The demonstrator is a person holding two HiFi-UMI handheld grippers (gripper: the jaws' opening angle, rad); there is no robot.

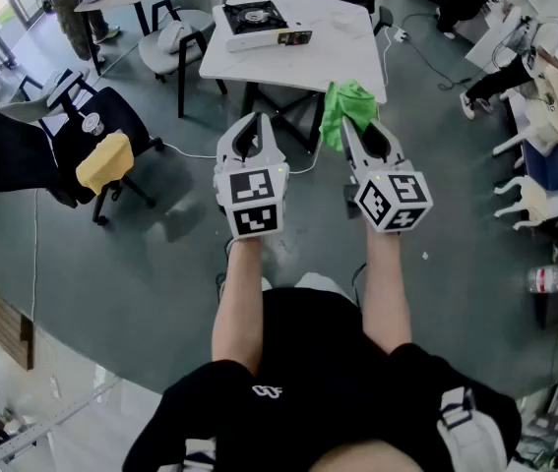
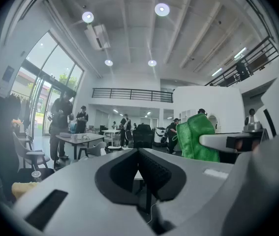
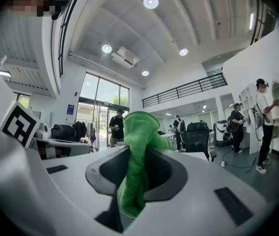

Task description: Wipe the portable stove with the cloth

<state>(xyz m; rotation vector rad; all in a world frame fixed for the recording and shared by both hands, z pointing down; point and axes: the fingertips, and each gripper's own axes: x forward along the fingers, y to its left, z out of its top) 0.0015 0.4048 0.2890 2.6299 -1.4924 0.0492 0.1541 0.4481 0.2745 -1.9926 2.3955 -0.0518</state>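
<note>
Although the portable stove (image 1: 257, 20) sat near the far left edge of the white table (image 1: 342, 57), well ahead of the person, neither gripper was near it. Both were held out side by side over the grey floor (image 1: 141, 264), not touching each other. The right gripper (image 1: 353, 126) had its jaws clamped on the green cloth (image 1: 347, 101), which bunched between them and rose past the tips. In the right gripper view the fabric filled the gap and hung down into the throat. The left gripper (image 1: 249, 124) had its jaws pressed together with nothing between them. A yellow cushion (image 1: 104, 162) lay on a black chair (image 1: 126, 116) at the left, well apart from the table.
</note>
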